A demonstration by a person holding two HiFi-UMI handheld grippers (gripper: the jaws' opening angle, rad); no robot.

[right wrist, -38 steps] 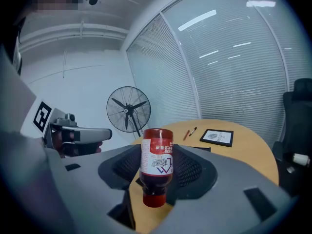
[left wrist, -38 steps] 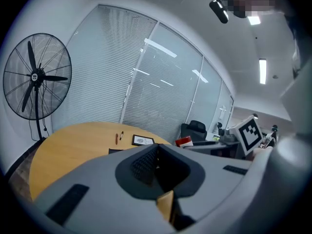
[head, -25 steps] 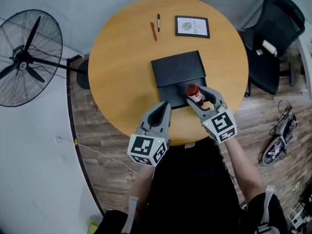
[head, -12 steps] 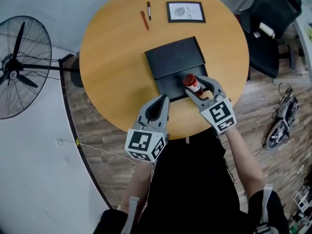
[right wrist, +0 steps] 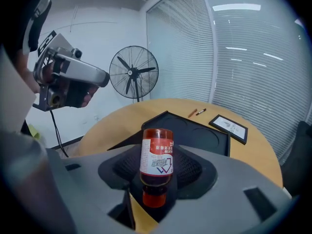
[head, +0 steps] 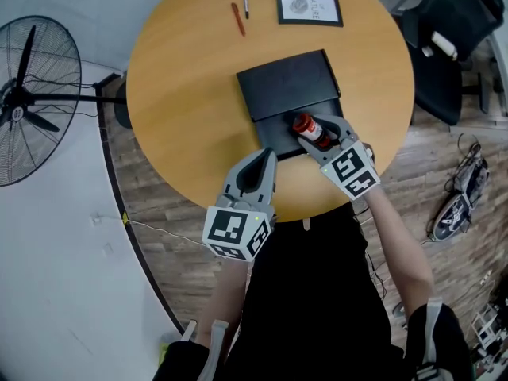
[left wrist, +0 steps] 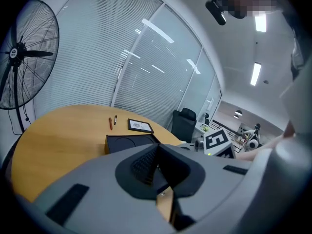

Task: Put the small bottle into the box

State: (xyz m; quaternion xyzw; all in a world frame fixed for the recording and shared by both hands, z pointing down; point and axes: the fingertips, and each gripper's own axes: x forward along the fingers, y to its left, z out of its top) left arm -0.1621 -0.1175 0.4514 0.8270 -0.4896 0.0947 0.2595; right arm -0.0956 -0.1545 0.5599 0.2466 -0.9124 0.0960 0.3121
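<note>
**Left gripper**: Held over the near edge of the round wooden table, short of the box. In the left gripper view its jaws are seen brought together, with nothing gripped between them.

**Right gripper**: Held just right of the left one and slightly further forward. Its jaws are closed on the small bottle, which is pinched at mid-body between the two pads. In the right gripper view the bottle is seen with its red cap turned back toward the gripper body and its white label facing the camera; red contents are visible.

**Task object position:** The bottle is carried over the near edge of the black box. Whether it touches the box cannot be determined.

**Box:** Recorded lying flat at the table's centre, with round recesses visible in its surface.

**Beyond the box:** A red pen and a black pen are noted side by side, with a framed card to their right.

**Off the table:** A standing fan is observed on the left and a black office chair on the right.
</note>
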